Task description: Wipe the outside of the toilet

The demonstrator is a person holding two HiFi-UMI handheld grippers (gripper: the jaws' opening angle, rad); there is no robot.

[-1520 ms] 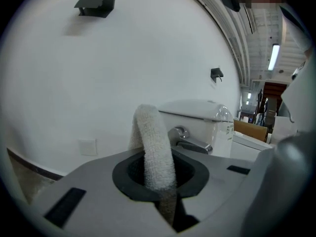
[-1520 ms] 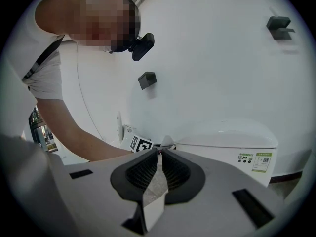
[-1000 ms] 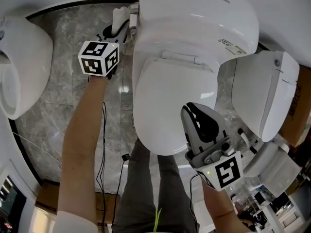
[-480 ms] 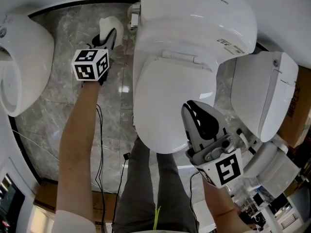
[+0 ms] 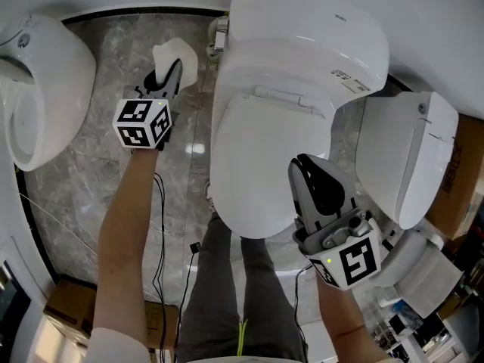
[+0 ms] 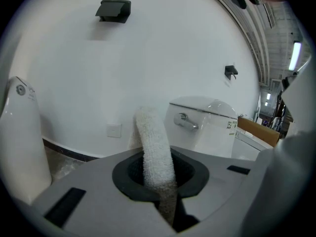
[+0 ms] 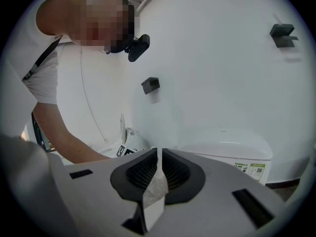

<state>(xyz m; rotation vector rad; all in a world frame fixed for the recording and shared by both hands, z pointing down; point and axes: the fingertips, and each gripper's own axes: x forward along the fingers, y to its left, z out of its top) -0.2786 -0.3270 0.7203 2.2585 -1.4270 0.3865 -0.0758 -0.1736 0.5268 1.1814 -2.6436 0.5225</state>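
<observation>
White terry cloth [image 5: 181,57], folded into a thick roll, is clamped between the jaws of the left gripper [image 5: 169,76]. In the left gripper view the cloth [image 6: 154,149] stands up out of the closed black pads and curves over at its top. The left gripper [image 6: 159,177] points at the white wall and at the tank's chrome flush lever [image 6: 185,122].

From the head view, the cloth hangs over the grey marble floor [image 5: 91,180], near the left flank of the white ceramic toilet [image 5: 265,150], with floor visible between them. The toilet's lid is down.

The right gripper [image 5: 304,171] sits over the front right edge of the lid; contact cannot be judged. In the right gripper view its jaws [image 7: 159,174] are together except for a thin pale slit, and no object can be made out in it. The toilet's tank [image 7: 232,152] lies beyond.

A second white toilet [image 5: 404,157] stands just to the right. A white ceramic fixture [image 5: 41,89] stands well apart on the left. A black cable [image 5: 160,225] trails along the left arm.
</observation>
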